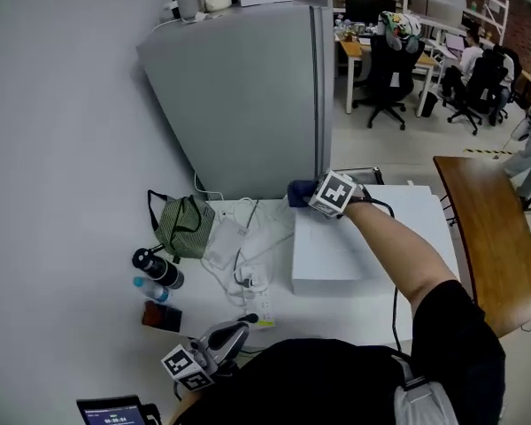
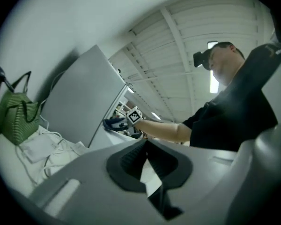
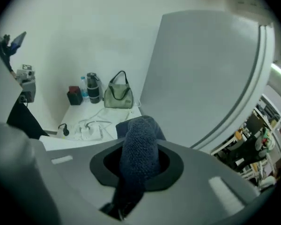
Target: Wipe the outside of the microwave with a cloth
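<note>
The white microwave [image 1: 332, 251] stands on the white table, in front of a grey fridge. At its back left top corner, my right gripper [image 1: 311, 196] is shut on a dark blue cloth [image 1: 299, 193]. In the right gripper view the cloth [image 3: 139, 149] bulges out between the jaws of the right gripper [image 3: 138, 165], close to the fridge's side. My left gripper [image 1: 234, 336] hangs low at the table's near left edge, away from the microwave. In its own view the left gripper [image 2: 145, 144] is shut with nothing in it, and the cloth [image 2: 113, 122] shows far off.
The grey fridge [image 1: 248, 96] rises behind the microwave. Left of the microwave lie a green bag [image 1: 184, 226], bottles [image 1: 157, 268], a power strip with cables [image 1: 252, 282] and a small dark box [image 1: 162, 317]. A wooden table [image 1: 491, 237] is at the right, with office chairs [image 1: 389, 69] beyond.
</note>
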### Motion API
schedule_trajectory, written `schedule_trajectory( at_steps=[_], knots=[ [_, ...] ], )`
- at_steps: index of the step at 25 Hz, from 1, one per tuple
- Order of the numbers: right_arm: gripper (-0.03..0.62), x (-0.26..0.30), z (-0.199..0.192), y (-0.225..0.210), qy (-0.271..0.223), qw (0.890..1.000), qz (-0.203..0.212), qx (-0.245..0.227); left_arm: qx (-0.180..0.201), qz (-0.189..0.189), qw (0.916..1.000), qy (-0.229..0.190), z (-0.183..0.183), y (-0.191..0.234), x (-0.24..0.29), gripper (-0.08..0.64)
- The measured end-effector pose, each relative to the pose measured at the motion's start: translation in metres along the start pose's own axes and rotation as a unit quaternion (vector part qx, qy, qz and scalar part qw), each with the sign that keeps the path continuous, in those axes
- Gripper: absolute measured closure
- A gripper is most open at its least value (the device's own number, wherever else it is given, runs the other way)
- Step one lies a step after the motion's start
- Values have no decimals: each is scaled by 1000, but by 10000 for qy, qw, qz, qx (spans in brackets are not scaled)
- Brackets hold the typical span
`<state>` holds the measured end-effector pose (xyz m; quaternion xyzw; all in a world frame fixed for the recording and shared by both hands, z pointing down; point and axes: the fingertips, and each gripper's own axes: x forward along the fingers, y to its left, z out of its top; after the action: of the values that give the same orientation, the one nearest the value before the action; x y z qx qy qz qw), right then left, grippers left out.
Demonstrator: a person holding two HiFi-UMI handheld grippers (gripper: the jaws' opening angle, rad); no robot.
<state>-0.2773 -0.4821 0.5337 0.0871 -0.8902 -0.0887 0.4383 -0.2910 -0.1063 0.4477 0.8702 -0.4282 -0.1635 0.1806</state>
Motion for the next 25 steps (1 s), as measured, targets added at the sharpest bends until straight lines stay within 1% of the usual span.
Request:
schedule_trajectory(
  at_steps=[2,5,6,8,10,12,14,16,18,20,22,23,24,25],
  knots=[
    [535,31,-1,-13,411,9987,136,-251,7,424,9990,-127,-1,0,4,557],
    [536,46,7,-17,570,9969,415,-356,58,875,9959,-201,-5,-1,16,557],
    [537,44,7,-17,571,9964,504,-359,72,950,9953,-183,-7,-2,23,557],
    [537,34,-5,-20,560,9959,621,-345,95,948,9954,-84,-10,-6,43,557],
    [537,14,-35,-31,600,9958,645,-235,86,783,9969,32,-12,-11,68,557],
    [537,-15,-78,-49,766,9954,556,-138,50,515,9985,153,-15,-18,95,557],
    [537,-50,-132,-69,978,9944,401,9,36,187,9993,313,-18,-26,122,557],
    [537,-88,-191,-88,1135,9929,238,277,23,-138,9989,445,-22,-33,145,557],
    [537,-126,-248,-104,1255,9906,34,550,-34,-419,9979,497,-25,-41,163,557],
    [537,-160,-296,-117,1405,9867,-201,789,-83,-661,9966,485,-27,-50,174,557],
    [537,-184,-332,-125,1601,9816,-434,942,-102,-831,9955,440,-27,-57,174,557],
    [537,-192,-344,-126,1709,9790,-556,965,-107,-890,9951,420,-27,-58,171,557],
    [537,-196,-349,-125,1816,9765,-679,941,-107,-935,9947,408,-26,-58,165,557],
    [537,-198,-345,-122,1858,9755,-768,896,-101,-963,9945,397,-25,-57,157,557]
  ],
)
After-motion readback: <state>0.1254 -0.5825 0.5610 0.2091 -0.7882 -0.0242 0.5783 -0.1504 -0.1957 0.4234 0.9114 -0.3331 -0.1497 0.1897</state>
